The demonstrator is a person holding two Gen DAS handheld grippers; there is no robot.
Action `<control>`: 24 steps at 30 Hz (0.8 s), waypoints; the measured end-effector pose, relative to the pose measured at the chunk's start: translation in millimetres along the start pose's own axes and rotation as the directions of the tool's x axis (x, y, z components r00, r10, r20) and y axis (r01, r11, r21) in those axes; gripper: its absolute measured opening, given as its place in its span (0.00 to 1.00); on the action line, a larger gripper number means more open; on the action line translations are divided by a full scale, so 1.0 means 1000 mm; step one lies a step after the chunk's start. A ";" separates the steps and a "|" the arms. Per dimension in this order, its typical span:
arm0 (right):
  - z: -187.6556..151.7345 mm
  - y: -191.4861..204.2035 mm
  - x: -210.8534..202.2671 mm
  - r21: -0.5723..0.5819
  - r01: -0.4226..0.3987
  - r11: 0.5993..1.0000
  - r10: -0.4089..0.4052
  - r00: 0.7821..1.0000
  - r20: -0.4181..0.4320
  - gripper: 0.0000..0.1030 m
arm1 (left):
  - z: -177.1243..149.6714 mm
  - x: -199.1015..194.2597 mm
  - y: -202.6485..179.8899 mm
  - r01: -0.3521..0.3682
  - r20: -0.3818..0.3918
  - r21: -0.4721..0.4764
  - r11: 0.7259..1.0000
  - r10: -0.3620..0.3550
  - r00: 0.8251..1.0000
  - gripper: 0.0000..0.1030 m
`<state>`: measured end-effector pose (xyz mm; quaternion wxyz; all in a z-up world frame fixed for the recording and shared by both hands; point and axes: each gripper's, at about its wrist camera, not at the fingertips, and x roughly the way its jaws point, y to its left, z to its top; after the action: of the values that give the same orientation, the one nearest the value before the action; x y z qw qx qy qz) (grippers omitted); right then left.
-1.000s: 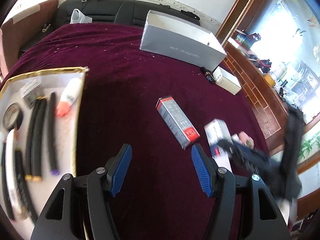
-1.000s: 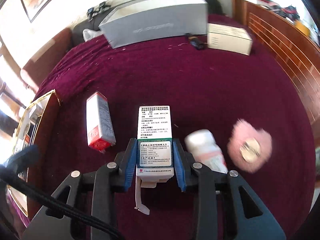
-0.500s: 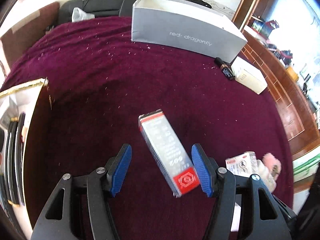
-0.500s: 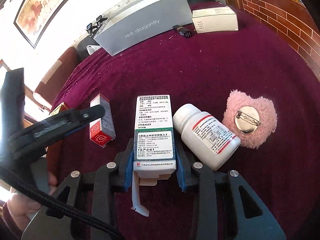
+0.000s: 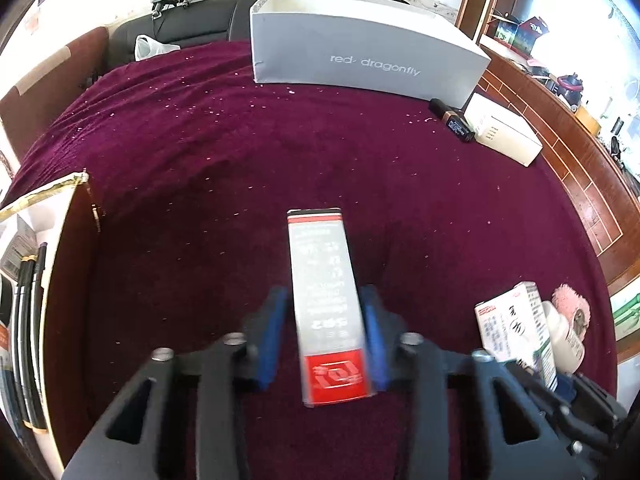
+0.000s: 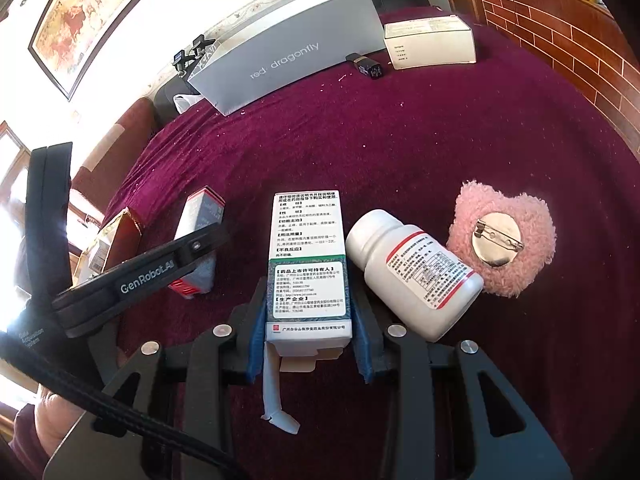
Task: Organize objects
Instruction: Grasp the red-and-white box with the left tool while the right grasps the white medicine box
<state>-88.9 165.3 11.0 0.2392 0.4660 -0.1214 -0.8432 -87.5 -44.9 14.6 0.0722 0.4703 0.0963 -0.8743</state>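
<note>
Left gripper [image 5: 325,332] pads flank the red-ended carton [image 5: 326,304]; contact unclear through blur. Right gripper [image 6: 308,320] clamps the white medicine box [image 6: 307,264]. Its loose end flap may snag when lifted.

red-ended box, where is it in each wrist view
Left wrist: the red-ended box lies bottom centre, between the left gripper's blue pads.
Right wrist: the same box sits left of centre, partly hidden behind the left gripper's black finger.
Shared landmark: the grey red-dragonfly box at the far edge of the maroon cloth in both views.
</note>
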 end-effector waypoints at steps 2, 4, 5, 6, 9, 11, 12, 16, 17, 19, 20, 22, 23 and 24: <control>-0.001 0.001 0.000 -0.005 0.004 1.000 -0.004 1.000 0.003 0.33 | -0.001 -0.001 0.002 0.000 0.000 0.002 1.000 0.000 1.000 0.22; -0.001 0.001 0.000 -0.008 0.005 1.000 -0.005 1.000 0.006 0.33 | -0.003 -0.003 0.005 -0.001 0.001 0.003 1.000 0.001 1.000 0.22; -0.001 0.001 0.000 -0.009 0.005 1.000 -0.005 1.000 0.007 0.33 | -0.005 -0.005 0.005 -0.005 0.003 0.006 1.000 0.005 1.000 0.22; -0.001 0.001 0.000 -0.008 0.004 1.000 -0.004 1.000 0.008 0.33 | -0.006 -0.007 0.005 -0.009 0.009 0.014 1.000 0.008 1.000 0.22; -0.001 0.000 0.000 -0.007 0.003 1.000 -0.002 1.000 0.011 0.33 | -0.009 -0.015 0.003 -0.023 0.033 0.036 0.999 0.022 0.999 0.22; -0.001 0.000 0.000 -0.008 0.003 1.000 -0.002 1.000 0.012 0.33 | -0.010 -0.021 0.001 -0.027 0.048 0.046 0.999 0.024 0.999 0.22; -0.001 0.000 0.000 -0.008 0.003 1.000 -0.003 1.000 0.012 0.33 | -0.011 -0.026 0.000 -0.027 0.058 0.052 0.998 0.024 0.998 0.22; -0.001 0.001 0.001 -0.015 0.006 1.000 -0.006 1.000 0.015 0.33 | -0.015 -0.036 0.000 -0.015 0.072 0.061 0.998 0.011 0.997 0.22; -0.001 0.002 0.000 -0.018 0.008 1.000 -0.007 1.000 0.016 0.33 | -0.016 -0.038 0.000 -0.012 0.073 0.063 0.998 0.008 0.997 0.22; -0.001 0.003 0.000 -0.024 0.012 1.000 -0.011 1.000 0.018 0.33 | -0.019 -0.043 -0.001 -0.006 0.079 0.071 0.997 0.000 0.997 0.22; -0.001 0.003 0.000 -0.027 0.014 1.000 -0.014 1.000 0.019 0.33 | -0.020 -0.045 -0.002 -0.007 0.083 0.078 0.997 0.001 0.997 0.22; -0.002 0.004 0.000 -0.032 0.018 0.999 -0.017 1.000 0.021 0.33 | -0.023 -0.050 -0.003 -0.003 0.091 0.084 0.996 -0.005 0.996 0.22; -0.002 0.004 0.000 -0.035 0.019 0.999 -0.018 1.000 0.021 0.33 | -0.025 -0.051 -0.003 -0.002 0.093 0.086 0.996 -0.006 0.996 0.22; -0.001 0.004 0.001 -0.036 0.019 0.999 -0.018 1.000 0.021 0.33 | -0.027 -0.054 -0.003 0.000 0.095 0.090 0.996 -0.009 0.995 0.22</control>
<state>-87.0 161.3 11.4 0.2384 0.4537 -0.1041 -0.8523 -37.2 -33.7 45.7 0.0535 0.4305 0.0542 -0.8994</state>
